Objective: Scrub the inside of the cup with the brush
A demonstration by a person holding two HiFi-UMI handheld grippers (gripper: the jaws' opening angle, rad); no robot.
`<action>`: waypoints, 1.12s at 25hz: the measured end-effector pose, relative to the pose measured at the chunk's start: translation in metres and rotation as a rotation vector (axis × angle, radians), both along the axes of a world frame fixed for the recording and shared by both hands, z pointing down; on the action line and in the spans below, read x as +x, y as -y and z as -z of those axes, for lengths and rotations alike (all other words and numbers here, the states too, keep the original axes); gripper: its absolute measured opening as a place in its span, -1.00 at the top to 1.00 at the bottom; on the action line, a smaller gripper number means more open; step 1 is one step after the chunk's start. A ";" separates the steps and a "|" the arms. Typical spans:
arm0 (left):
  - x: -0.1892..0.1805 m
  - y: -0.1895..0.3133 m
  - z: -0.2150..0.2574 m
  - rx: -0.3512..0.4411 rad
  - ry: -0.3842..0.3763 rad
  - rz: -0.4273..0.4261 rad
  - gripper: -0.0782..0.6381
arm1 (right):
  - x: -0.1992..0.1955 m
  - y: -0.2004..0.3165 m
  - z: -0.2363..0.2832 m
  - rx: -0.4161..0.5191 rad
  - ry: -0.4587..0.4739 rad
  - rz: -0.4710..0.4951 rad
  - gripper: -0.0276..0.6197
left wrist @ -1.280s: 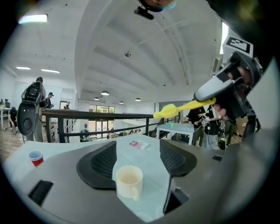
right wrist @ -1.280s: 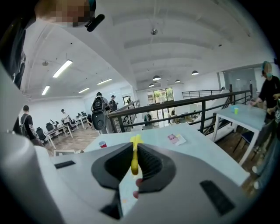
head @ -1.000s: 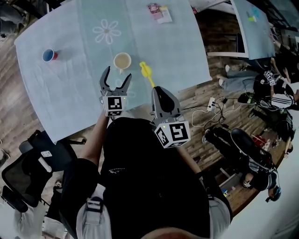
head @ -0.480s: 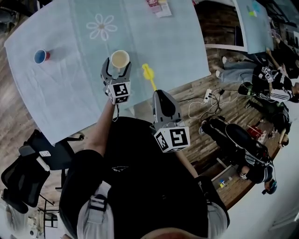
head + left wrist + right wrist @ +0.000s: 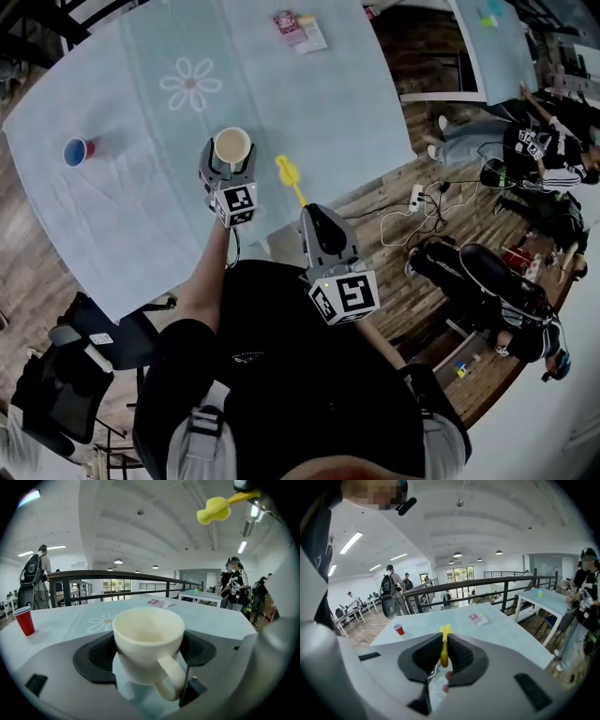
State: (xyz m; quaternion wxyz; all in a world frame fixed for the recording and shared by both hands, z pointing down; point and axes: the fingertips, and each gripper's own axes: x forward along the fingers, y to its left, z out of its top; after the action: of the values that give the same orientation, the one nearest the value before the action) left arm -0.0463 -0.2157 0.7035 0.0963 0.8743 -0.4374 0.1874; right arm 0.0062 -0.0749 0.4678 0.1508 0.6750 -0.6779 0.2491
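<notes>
Bright, even light from ceiling lamps [image 5: 351, 542], soft shadows, strong fisheye bending and dark corners at the edges

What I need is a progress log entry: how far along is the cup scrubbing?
Done: the right gripper is shut on the yellow brush, and the left gripper is shut on the cup. In hand: the brush is held beside the cup, to its right, apart from it. Left: all the scrubbing. The brush has not yet gone into the cup, whose inside shows nothing in it.
</notes>
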 end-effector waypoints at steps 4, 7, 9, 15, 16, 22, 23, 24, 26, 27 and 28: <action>-0.003 0.005 0.003 0.012 -0.010 0.002 -0.33 | 0.000 0.001 0.004 0.016 0.008 0.001 0.80; -0.002 0.005 0.001 0.017 -0.020 -0.007 -0.33 | 0.008 -0.003 0.003 0.029 0.005 -0.006 0.80; -0.002 0.007 0.004 0.006 -0.028 -0.015 -0.33 | 0.016 -0.007 0.003 0.037 0.000 -0.006 0.80; -0.009 0.001 0.010 -0.017 -0.027 -0.025 -0.33 | 0.040 -0.013 0.003 0.066 0.006 0.010 0.80; -0.008 -0.002 0.012 -0.013 -0.023 -0.025 -0.33 | 0.045 -0.014 0.005 0.074 0.010 0.019 0.80; 0.022 -0.018 0.039 0.010 -0.022 -0.062 -0.33 | 0.086 -0.013 0.004 0.106 0.029 0.100 0.80; 0.029 -0.021 0.047 0.015 -0.029 -0.069 -0.33 | 0.095 -0.012 0.004 0.111 0.032 0.115 0.80; 0.037 -0.025 0.056 0.021 -0.035 -0.074 -0.33 | 0.103 -0.010 0.006 0.118 0.036 0.134 0.80; 0.054 -0.033 0.076 0.041 -0.037 -0.085 -0.33 | 0.119 -0.007 0.011 0.130 0.038 0.192 0.80; 0.062 -0.036 0.086 0.053 -0.037 -0.091 -0.33 | 0.126 -0.005 0.012 0.133 0.032 0.232 0.80; 0.071 -0.039 0.096 0.063 -0.040 -0.097 -0.33 | 0.132 -0.003 0.013 0.132 0.021 0.276 0.80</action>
State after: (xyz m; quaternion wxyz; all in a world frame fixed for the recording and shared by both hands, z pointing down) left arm 0.0246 -0.1769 0.6072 0.0682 0.9006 -0.3982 0.1604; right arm 0.1380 -0.0720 0.4545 0.1318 0.5811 -0.7807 0.1882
